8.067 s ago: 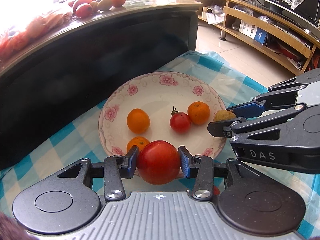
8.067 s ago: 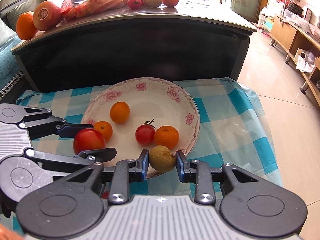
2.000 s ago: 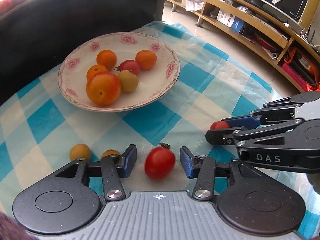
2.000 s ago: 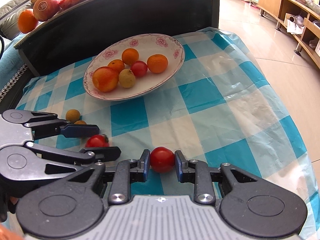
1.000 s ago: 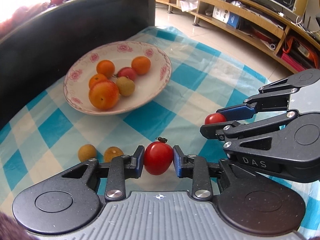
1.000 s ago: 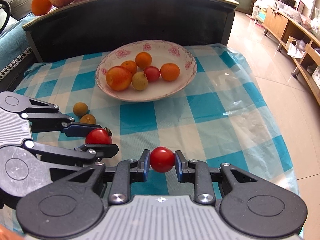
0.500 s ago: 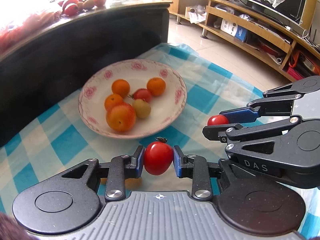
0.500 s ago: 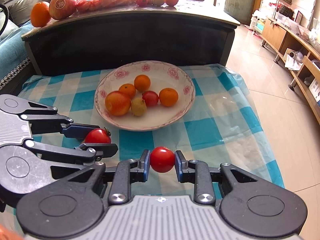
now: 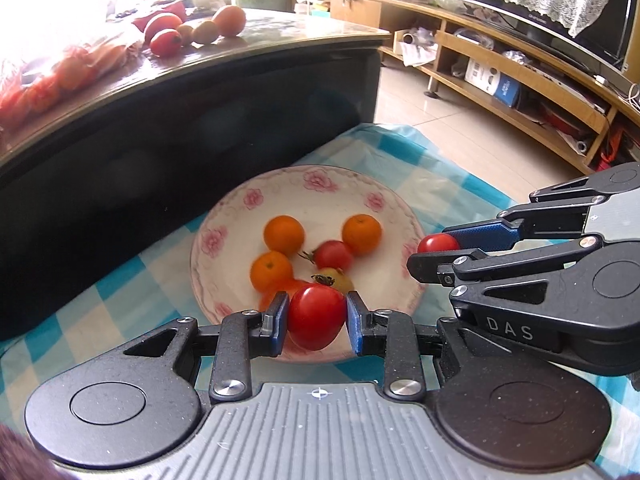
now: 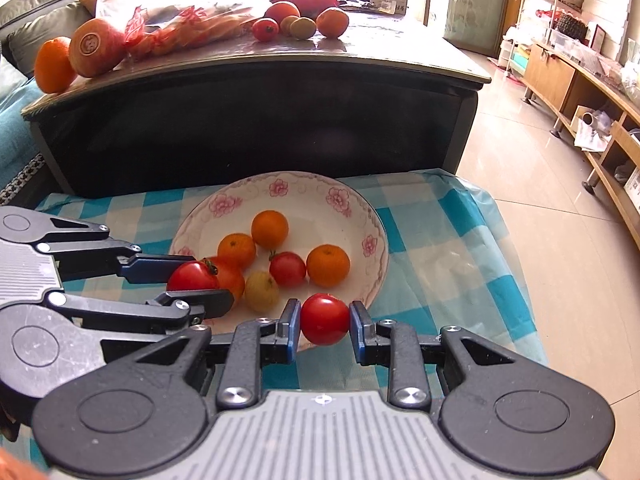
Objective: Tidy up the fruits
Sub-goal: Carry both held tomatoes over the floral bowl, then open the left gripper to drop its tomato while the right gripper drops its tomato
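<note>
Fruits under inspection: one stemmed tomato is clamped in the left tongs, raised over the near rim of the flowered plate; a second, rounder tomato is clamped in the right tongs, just off the plate's near right edge. On the plate lie three small oranges, a red tomato, a yellowish fruit and a larger orange-red fruit, partly hidden. The plate rests on a blue-checked cloth over the surface; behind stands a dark table carrying more fruit.
</note>
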{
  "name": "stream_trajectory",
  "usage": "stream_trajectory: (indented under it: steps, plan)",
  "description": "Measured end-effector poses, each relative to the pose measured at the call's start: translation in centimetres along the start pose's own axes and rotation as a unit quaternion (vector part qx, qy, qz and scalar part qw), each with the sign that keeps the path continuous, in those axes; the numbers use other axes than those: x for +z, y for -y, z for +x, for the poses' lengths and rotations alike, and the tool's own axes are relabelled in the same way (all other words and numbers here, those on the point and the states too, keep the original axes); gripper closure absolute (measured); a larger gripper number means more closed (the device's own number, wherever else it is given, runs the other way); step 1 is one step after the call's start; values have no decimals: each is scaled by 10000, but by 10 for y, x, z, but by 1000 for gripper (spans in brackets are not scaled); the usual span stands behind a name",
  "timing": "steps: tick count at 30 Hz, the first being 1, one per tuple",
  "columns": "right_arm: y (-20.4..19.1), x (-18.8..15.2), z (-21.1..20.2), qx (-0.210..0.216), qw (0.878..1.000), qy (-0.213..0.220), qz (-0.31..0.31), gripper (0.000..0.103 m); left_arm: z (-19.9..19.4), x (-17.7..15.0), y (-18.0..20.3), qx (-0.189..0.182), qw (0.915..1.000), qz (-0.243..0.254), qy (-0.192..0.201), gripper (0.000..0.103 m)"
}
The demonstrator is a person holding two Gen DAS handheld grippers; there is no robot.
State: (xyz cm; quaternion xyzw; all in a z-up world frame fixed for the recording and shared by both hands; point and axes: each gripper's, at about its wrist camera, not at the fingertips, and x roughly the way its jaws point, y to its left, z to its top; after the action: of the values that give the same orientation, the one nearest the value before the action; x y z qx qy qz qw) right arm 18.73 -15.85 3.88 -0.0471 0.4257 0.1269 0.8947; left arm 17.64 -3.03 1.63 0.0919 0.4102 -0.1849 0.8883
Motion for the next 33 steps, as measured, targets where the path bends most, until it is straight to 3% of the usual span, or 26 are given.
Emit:
stream_trajectory:
  steps: [11, 21, 33]
  plan:
    - [15, 18, 27, 157, 9993, 42, 343, 73, 19, 18, -13, 101, 9999, -2, 92, 67]
    - [21, 20, 44, 248, 9986, -32, 476, 73, 42, 24, -22, 109, 9999, -70, -60, 67]
    - [22, 21, 42, 386, 9975, -24, 600, 71, 36, 25, -25, 176, 9998, -113, -41, 64]
